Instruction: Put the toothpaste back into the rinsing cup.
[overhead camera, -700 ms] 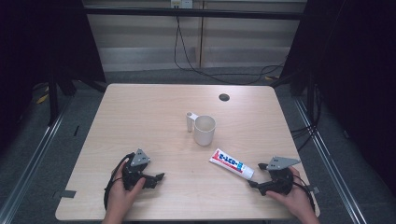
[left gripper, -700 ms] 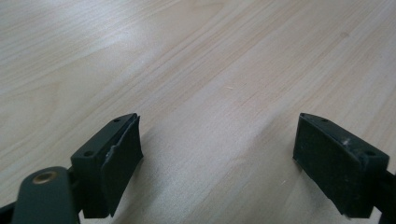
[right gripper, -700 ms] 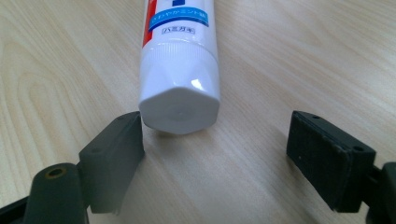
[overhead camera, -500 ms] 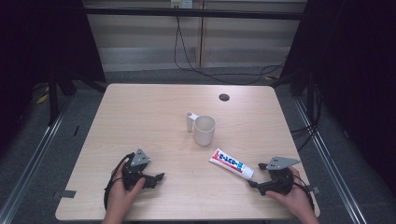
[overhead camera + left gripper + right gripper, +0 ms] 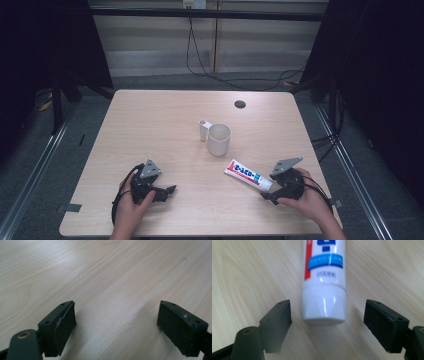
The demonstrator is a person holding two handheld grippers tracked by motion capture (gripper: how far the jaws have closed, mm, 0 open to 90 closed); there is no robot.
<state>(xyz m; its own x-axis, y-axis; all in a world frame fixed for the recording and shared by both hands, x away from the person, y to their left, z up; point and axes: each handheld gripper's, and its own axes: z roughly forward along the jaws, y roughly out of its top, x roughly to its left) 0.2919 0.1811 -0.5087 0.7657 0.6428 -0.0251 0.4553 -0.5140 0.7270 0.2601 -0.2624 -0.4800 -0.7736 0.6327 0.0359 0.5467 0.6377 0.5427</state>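
Right gripper (image 5: 327, 322) had jaws spread wide w/ the toothpaste tube (image 5: 325, 277) cap end between them, pads not touching it. Tube lay flat on the table (image 5: 165, 125), just near side of the cup (image 5: 219, 139). Left gripper (image 5: 117, 327) sat w/ jaws apart over bare wood, nothing between.

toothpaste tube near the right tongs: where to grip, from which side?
Probably the white cap end of the toothpaste tube. It lies flat on the table, cap pointing at the right tongs, whose open jaws already flank the cap with a gap on each side. Come in low along the tube's length and close across the cap: it looks rigid and round, while the printed body would likely squash.
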